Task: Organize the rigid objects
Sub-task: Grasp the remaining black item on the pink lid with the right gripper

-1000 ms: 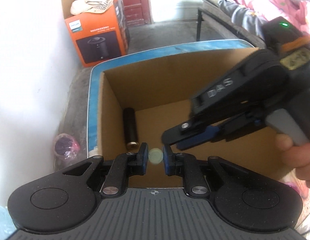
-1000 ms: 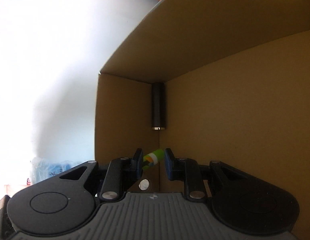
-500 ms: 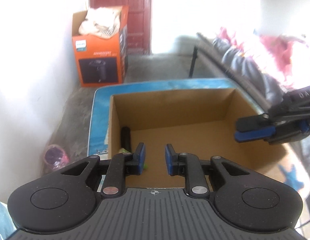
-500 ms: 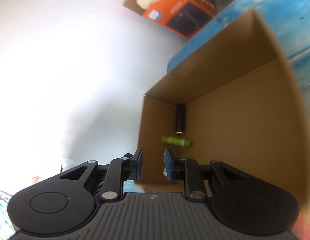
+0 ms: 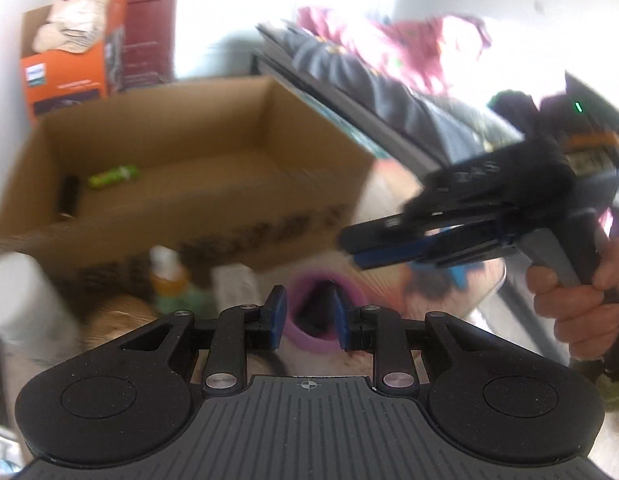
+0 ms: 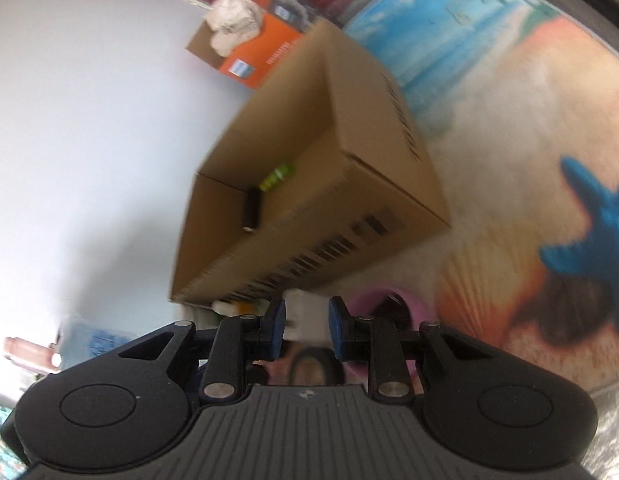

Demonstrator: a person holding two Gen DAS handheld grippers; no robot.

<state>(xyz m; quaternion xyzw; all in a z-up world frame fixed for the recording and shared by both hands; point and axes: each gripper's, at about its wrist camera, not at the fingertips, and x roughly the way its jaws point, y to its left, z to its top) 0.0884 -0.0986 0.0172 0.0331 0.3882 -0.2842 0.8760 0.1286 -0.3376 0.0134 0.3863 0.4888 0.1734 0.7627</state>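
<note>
An open brown cardboard box [image 5: 197, 152] stands on a beach-print mat [image 6: 529, 128]. Inside, a black cylinder [image 5: 69, 196] lies in one corner of the box floor, with a small green tube [image 5: 113, 175] just beside it. The left gripper [image 5: 307, 318] is outside the box; its jaws have just been opening, stand slightly apart and grip nothing. The right gripper [image 6: 305, 322], held in a hand [image 5: 577, 312], is likewise slightly parted and empty. A pink ring-shaped object [image 6: 413, 304] sits near the box's front edge.

Tube [image 5: 113, 176] beside cylinder [image 5: 69, 197] in box [image 5: 213, 236]; cup [image 5: 309, 312] before box.
</note>
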